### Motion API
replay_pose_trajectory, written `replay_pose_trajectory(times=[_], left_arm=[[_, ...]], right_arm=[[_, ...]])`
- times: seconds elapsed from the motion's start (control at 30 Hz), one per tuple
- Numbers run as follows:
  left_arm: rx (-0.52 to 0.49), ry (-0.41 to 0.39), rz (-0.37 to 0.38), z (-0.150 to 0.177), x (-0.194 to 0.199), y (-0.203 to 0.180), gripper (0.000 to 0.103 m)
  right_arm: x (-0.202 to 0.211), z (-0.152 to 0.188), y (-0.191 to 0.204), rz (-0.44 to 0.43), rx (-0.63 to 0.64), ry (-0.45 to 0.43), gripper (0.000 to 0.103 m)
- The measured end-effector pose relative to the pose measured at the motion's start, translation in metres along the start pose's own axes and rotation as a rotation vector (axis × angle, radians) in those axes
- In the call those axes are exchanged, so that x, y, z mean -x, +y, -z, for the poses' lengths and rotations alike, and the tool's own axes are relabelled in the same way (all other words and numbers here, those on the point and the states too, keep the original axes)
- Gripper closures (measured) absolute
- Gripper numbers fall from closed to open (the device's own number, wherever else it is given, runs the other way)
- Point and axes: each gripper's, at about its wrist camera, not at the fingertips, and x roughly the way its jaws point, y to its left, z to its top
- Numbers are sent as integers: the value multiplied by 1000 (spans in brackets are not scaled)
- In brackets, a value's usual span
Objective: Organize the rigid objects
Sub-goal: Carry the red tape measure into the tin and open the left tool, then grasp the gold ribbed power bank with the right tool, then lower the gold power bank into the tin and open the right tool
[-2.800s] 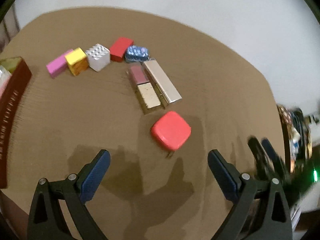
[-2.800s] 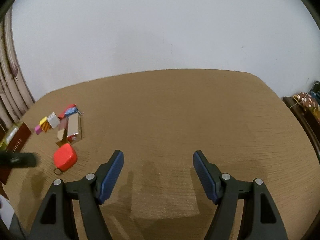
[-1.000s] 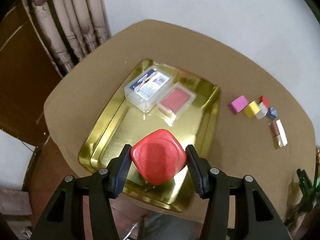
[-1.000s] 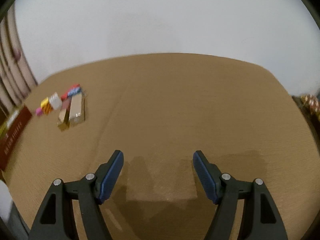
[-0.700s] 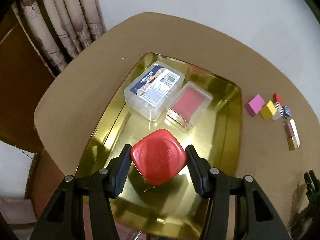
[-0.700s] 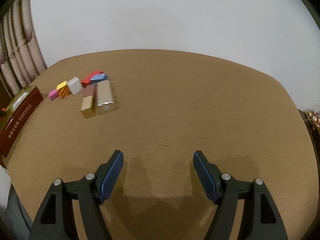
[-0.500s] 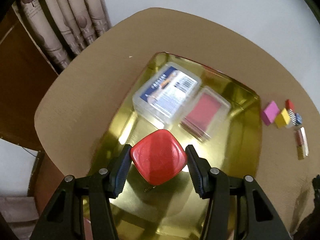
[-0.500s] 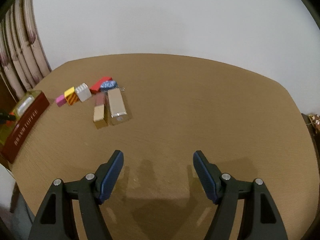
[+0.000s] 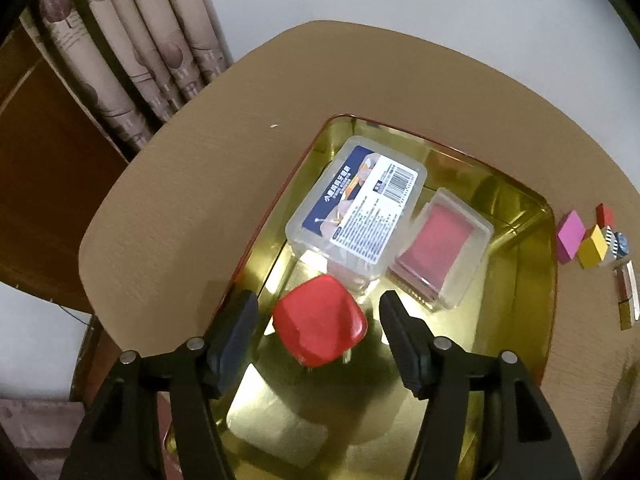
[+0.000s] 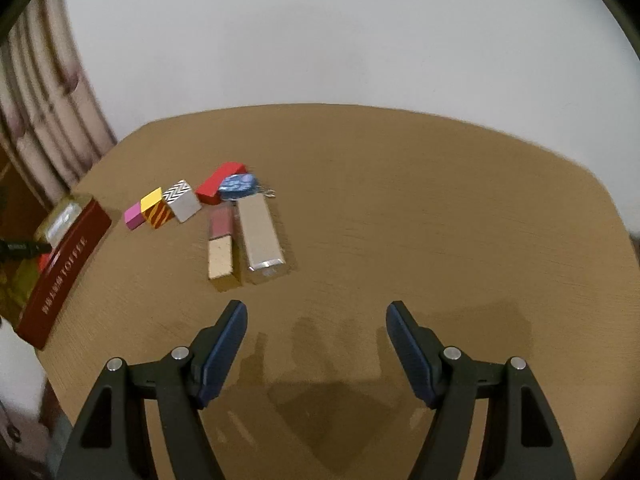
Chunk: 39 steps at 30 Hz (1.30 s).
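Observation:
A rounded red case lies in the gold tin tray, between the fingers of my left gripper. The jaws are opening and the pads stand clear of the case on both sides. Further in the tray sit a clear labelled plastic box and a clear box with a red insert. My right gripper hovers open over bare table, empty. Ahead of it lie a silver bar, a gold-and-pink tube, a blue charm, a red block, and zigzag, yellow and pink cubes.
The round brown table ends close behind the tray on the left, with curtains and a dark wooden panel beyond. The tray's red outer wall shows at the left of the right wrist view. A white wall stands behind.
My left gripper came down into the tray and its jaws parted, letting go of the red case, which now lies tilted in the tray. My right gripper swung left towards the small blocks.

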Motion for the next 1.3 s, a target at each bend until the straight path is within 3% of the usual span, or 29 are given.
replay_pose_trajectory(times=[0.1,0.17,0.23,0.33,0.43,0.6,0.67,0.77,0.93,1.0,1.23,1.3], left_arm=[[28,-44,27,11,21,2,41],[54,-66,64,21,35,2,30],[64,-81,117,35,49,-2,28],[20,-104,163,56,66,-14,28],[-49,-112,190,74,76,-29,28],[-116,-128,221,89,83,-49,28],[-137,-130,222,93,84,-56,28],[-150,-113,237,97,81,-64,28],[-127,-97,251,101,80,-64,28],[-129,-120,238,103,84,-64,28],[-168,-249,186,124,108,-65,27],[-182,-274,162,133,112,-63,16]], right_arm=[[-6,-20,15,-26,64,13,29],[-12,-35,23,-51,81,27,29],[-20,-49,33,-43,112,45,29],[-37,-66,42,1,165,89,30],[-55,-72,47,42,207,152,45],[-71,-69,51,83,254,214,46],[-76,-70,55,56,260,241,46],[-91,-73,61,85,285,269,46],[-103,-77,56,26,247,315,50],[-104,-80,55,27,260,309,74],[-92,-79,51,63,243,270,74],[-75,-83,60,36,208,232,74]])
